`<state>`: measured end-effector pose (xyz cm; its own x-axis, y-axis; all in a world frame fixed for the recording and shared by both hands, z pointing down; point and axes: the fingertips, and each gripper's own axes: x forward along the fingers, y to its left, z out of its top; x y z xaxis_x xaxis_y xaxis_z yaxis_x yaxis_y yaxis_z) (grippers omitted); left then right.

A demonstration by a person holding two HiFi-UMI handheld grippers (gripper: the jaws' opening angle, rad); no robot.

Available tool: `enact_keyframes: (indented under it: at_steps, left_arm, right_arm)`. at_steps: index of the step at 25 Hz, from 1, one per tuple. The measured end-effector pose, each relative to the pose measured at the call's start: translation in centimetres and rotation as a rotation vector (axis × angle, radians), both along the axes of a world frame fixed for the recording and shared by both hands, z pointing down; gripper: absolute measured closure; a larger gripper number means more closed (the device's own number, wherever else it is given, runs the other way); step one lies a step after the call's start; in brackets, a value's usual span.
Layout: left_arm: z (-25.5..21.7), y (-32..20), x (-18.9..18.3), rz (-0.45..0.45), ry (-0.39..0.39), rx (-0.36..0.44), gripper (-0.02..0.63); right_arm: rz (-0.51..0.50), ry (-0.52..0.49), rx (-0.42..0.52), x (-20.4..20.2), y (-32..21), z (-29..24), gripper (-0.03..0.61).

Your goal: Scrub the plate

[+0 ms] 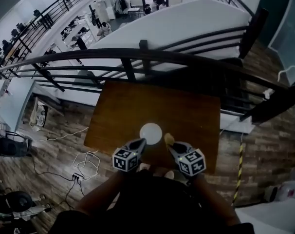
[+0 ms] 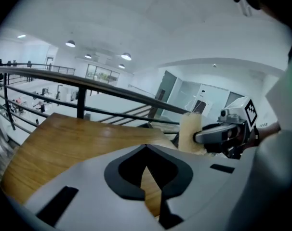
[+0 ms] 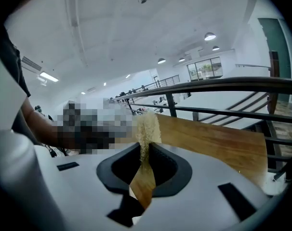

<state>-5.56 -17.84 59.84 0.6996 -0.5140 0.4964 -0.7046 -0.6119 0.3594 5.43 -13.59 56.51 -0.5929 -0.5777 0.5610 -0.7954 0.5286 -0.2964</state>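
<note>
The white plate (image 1: 151,132) lies flat on the wooden tabletop (image 1: 128,111), toward its near edge and roughly midway between the two tools, so either one can reach it. Just to its right, the right tongs (image 1: 170,144) are clamped on a yellowish sponge (image 1: 168,139). The right gripper view shows the sponge (image 3: 147,128) pinched at its lower end between the jaws of the right tongs (image 3: 145,150), with most of it standing free above them. That would leave a broad soft face to press on the plate. The left tongs (image 1: 139,144) sit at the plate's near left edge. Their own view shows the left tongs (image 2: 146,149) with the jaws together and nothing between them, only bare wood showing behind. The plate is therefore not gripped, and I cannot tell whether the closed tips touch its rim. I judge that scrubbing has yet to begin and that the plate will need steadying. Beyond the tabletop, a dark railing (image 1: 138,55) guards a drop to a lower floor.
</note>
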Motion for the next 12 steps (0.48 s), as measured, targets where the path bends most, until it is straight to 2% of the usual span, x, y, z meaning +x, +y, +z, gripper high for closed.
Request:
enact_keyframes:
  at_steps: [3,6,12]
  left_arm:
    - [-4.1,1.1,0.4,-0.025,0.021,0.075,0.604]
    - [-6.4,2.9,0.7,-0.040,0.026,0.117,0.604]
    - [-7.6,5.9,0.2,-0.065,0.030,0.132,0.604]
  right_arm:
    - [-0.036,-0.016,0.035,-0.1,0.6,-1.1,0.525]
    - [-0.062,-0.031,0.061,0.2,1.8,-2.1,0.525]
    - [-0.067,-0.052,0.102,-0.1,3.5,-3.4,0.525]
